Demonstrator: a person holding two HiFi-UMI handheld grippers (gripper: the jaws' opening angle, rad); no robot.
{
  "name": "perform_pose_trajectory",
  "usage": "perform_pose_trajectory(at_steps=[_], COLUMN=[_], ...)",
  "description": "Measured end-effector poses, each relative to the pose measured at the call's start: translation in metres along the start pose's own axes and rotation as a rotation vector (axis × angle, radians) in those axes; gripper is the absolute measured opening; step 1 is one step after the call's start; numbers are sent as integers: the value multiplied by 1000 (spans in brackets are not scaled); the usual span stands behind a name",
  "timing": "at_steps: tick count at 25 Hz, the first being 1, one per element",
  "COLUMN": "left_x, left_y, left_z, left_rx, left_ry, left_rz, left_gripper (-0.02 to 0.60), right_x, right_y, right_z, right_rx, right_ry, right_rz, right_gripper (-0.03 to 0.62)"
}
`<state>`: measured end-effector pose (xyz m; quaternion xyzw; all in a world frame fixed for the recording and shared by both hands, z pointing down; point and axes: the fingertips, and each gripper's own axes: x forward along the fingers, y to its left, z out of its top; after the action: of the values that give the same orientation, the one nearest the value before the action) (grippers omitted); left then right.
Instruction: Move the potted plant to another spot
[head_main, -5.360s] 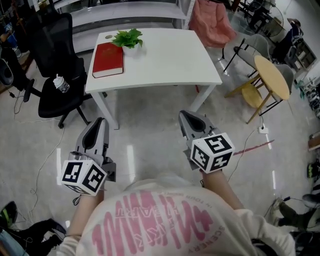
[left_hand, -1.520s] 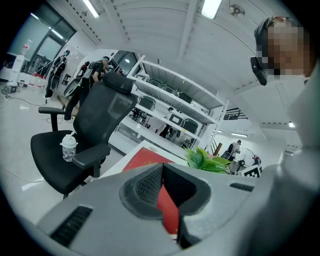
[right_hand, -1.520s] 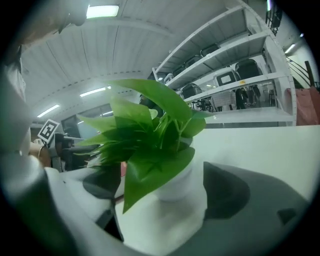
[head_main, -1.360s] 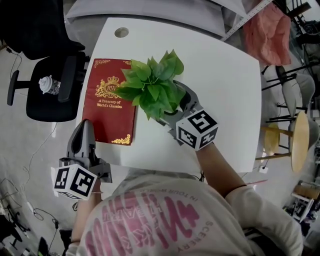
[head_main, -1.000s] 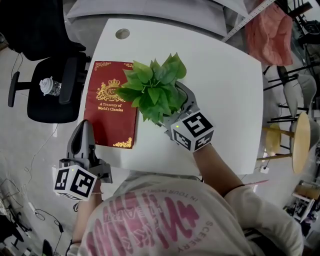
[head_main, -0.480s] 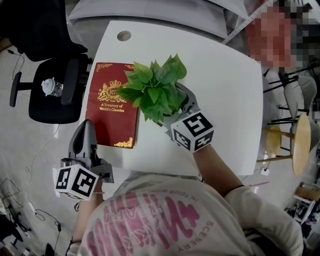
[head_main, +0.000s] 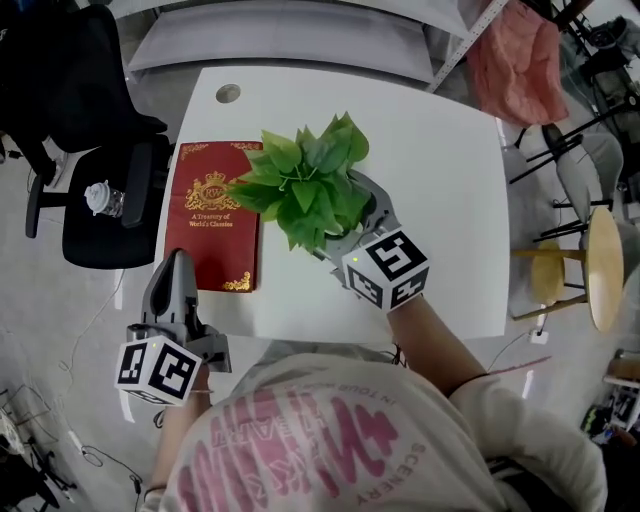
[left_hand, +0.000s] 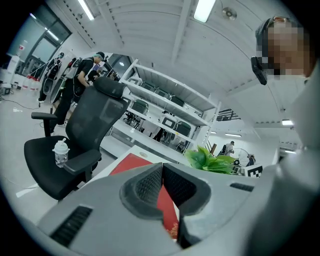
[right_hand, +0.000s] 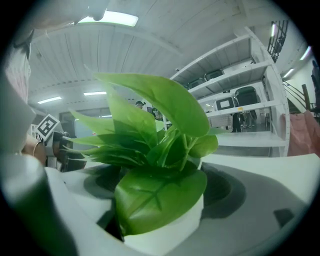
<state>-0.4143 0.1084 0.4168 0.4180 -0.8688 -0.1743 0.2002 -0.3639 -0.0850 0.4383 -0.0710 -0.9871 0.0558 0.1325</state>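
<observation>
Currently I'm squeezing right gripper (head_main: 348, 215) fingers (right_hand: 240, 200) on the potted plant's (head_main: 305, 185) likely light, rigid pot (right_hand: 170, 227) beneath floppy leaves (right_hand: 150, 125), left gripper (head_main: 178, 264) idling closed.

Shows a smooth, matt white tabletop (head_main: 440, 170) and a dark red hardcover book (head_main: 212, 240) with a faintly glossy cover and shiny gold stamping. Gives the green-leaved potted plant (head_main: 305, 190) waxy, veined foliage above a smooth matt round white pot (right_hand: 167, 230). Pairs matt grey plastic tongs of the left gripper (left_hand: 162, 169) with ribbed, rubbery-looking pads (left_hand: 147, 185).

Potted plant (head_main: 305, 190) right of book (head_main: 212, 225) on table (head_main: 440, 200)
</observation>
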Motion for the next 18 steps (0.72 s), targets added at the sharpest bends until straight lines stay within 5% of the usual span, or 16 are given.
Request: perform_pose_trajectory(at_steps=[6, 18], left_x=[-34, -3], left_y=[-81, -91], left_z=[-10, -2], left_rx=[41, 50], left_ry=[-45, -20], left_rz=[-63, -251], left_gripper=[5, 5], right_x=[-99, -115], right_y=[2, 7], right_z=[27, 41], right_rx=[-27, -32], right_ry=[-103, -144], right_rz=[-25, -154], right_gripper=[500, 500])
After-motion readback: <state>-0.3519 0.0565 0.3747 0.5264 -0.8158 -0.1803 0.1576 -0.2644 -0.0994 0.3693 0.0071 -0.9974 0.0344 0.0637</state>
